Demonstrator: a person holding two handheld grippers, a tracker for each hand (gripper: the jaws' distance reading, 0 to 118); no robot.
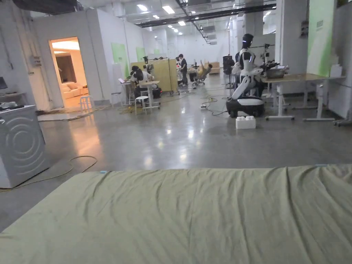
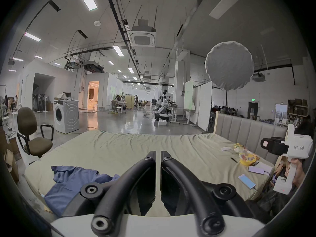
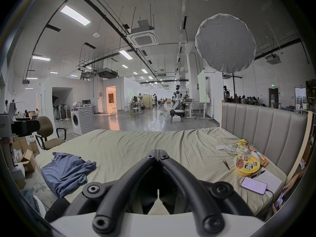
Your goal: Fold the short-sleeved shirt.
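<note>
The short-sleeved shirt (image 2: 73,180) is blue and lies crumpled on the near left corner of the bed's pale green sheet (image 2: 119,146); in the right gripper view the shirt (image 3: 66,172) sits left of the jaws. My left gripper (image 2: 158,152) hovers over the sheet, to the right of the shirt, with its jaws together save a thin slit and nothing between them. My right gripper (image 3: 157,151) is shut and empty above the middle of the sheet (image 3: 119,143). A hand holds the right gripper's white body (image 2: 297,148) beside the bed. The head view looks over the sheet (image 1: 172,213) towards the hall.
A padded headboard (image 3: 265,121) bounds the bed's right end. Near it lie a noodle cup (image 3: 247,165), snack packets, a pen, a notebook and a phone (image 3: 254,186). An office chair (image 2: 29,134), cardboard boxes (image 3: 27,158) and a washing machine (image 1: 20,144) stand at left.
</note>
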